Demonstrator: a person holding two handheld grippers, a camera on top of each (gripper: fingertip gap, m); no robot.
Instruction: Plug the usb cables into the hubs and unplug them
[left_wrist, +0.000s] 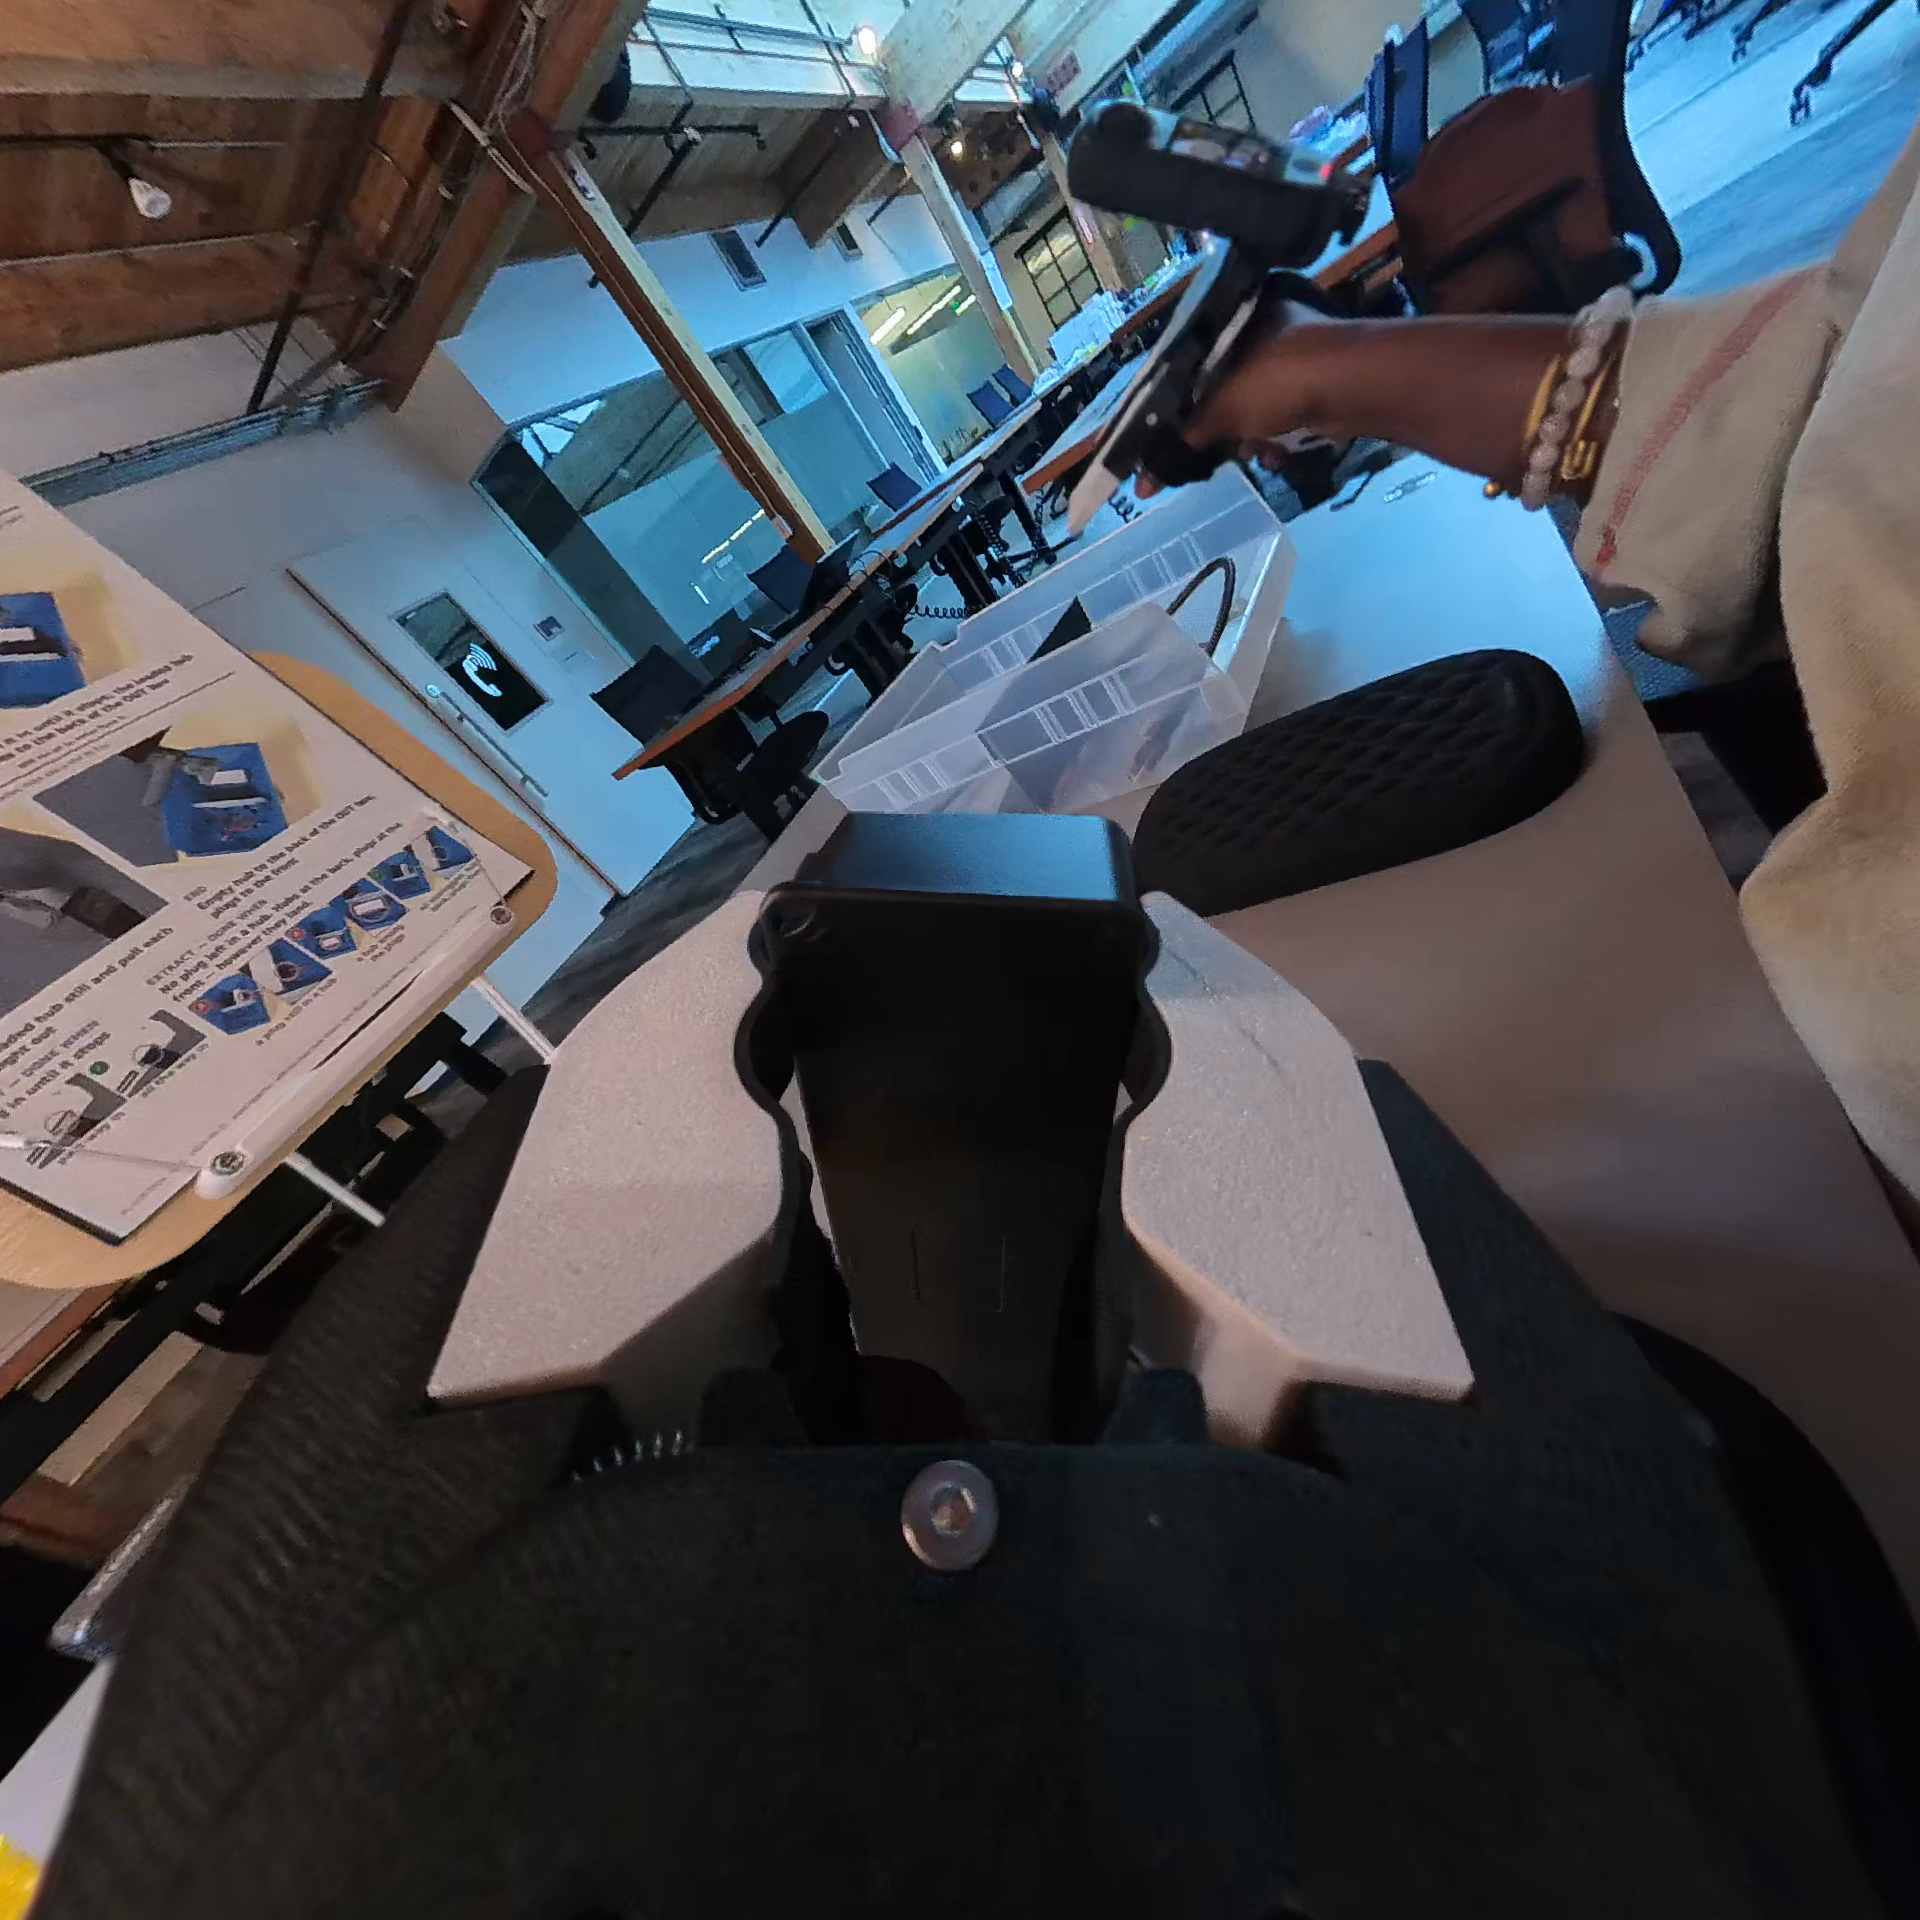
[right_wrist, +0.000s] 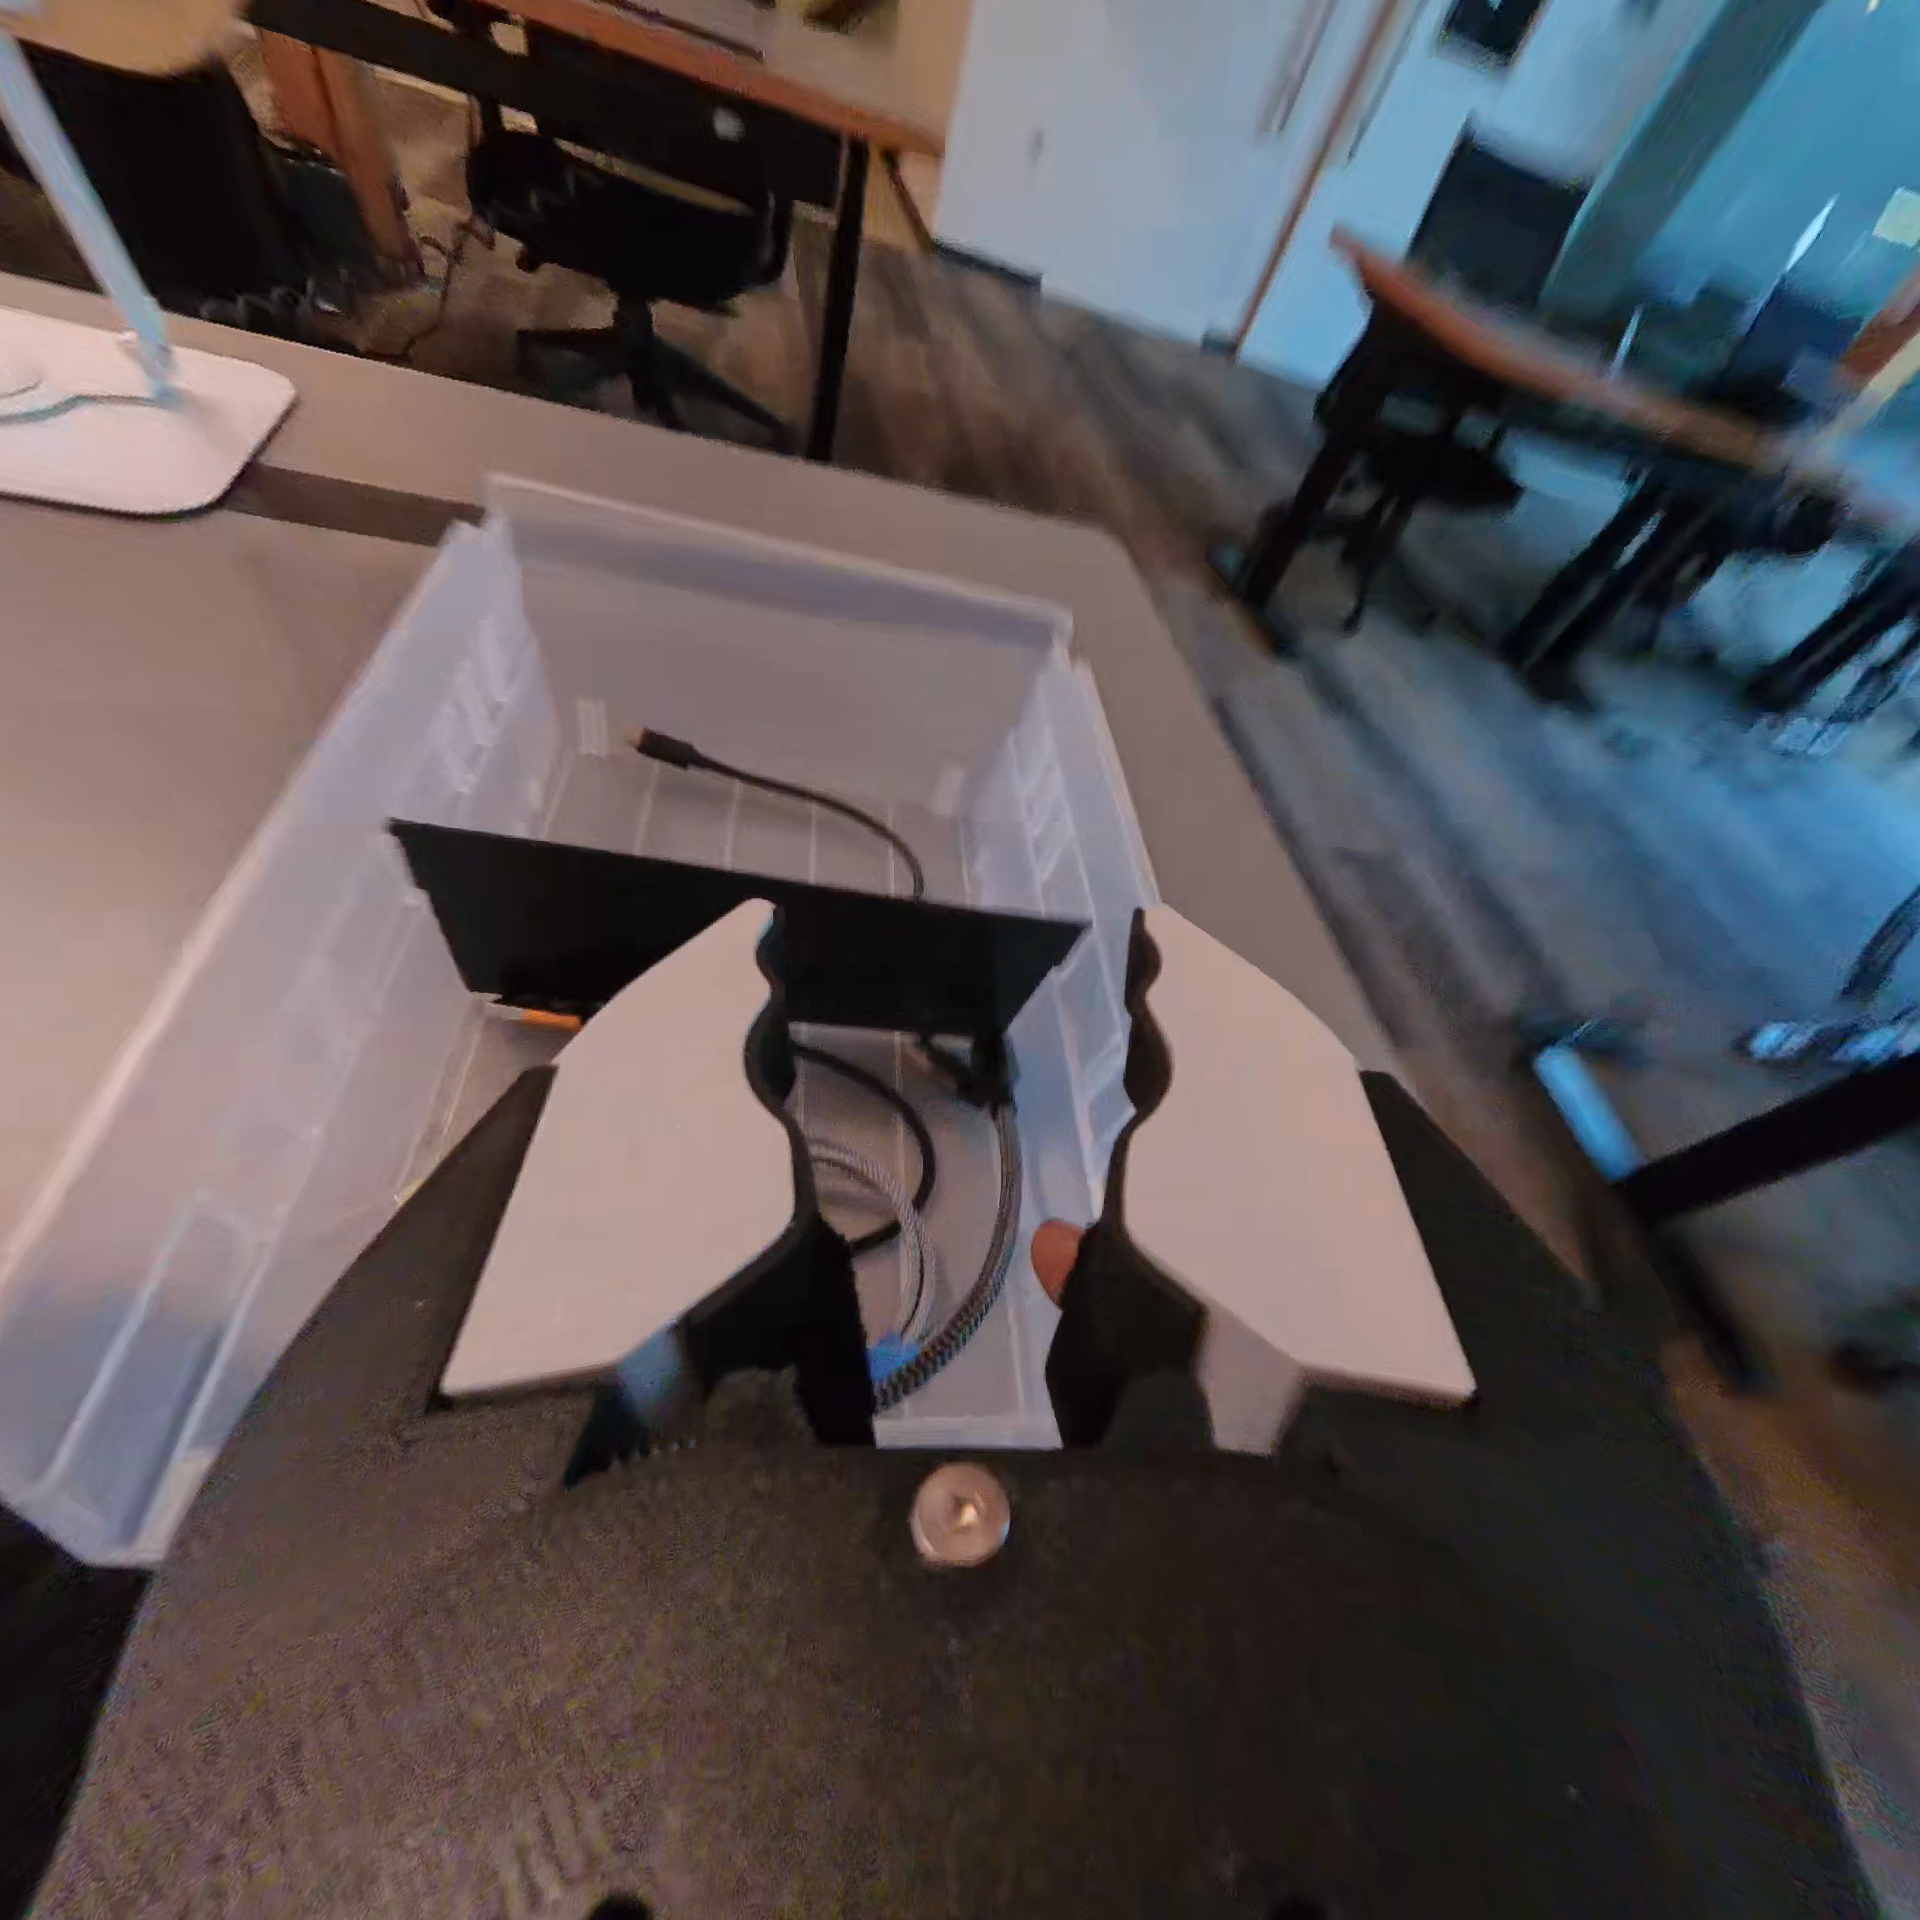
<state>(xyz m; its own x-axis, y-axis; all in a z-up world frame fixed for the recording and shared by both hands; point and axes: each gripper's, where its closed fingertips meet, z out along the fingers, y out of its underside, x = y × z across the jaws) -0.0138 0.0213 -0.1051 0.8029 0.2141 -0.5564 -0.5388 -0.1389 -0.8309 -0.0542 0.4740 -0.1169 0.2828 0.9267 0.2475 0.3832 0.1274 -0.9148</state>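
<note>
My left gripper (left_wrist: 956, 925) is shut on a black box-shaped hub (left_wrist: 966, 1091), which stands up between the grey fingers and is held above the grey table (left_wrist: 1455, 987). My right gripper (right_wrist: 951, 925) is open and empty, hovering over a clear plastic bin (right_wrist: 312, 883). A black divider (right_wrist: 623, 904) splits the bin. A thin black USB cable (right_wrist: 790, 784) lies in the far compartment. Braided cables (right_wrist: 987, 1226) are coiled in the near one, below the jaws. In the left wrist view a hand holds the right gripper (left_wrist: 1101, 488) above the bin (left_wrist: 1091, 665).
A black mesh pad (left_wrist: 1351, 769) lies on the table between the hub and the bin. An instruction sheet on a board (left_wrist: 208, 883) stands to the left. A white stand base (right_wrist: 135, 436) sits at the far left of the table. The table edge runs just right of the bin. About 45 cm separates my left fingertips from my right.
</note>
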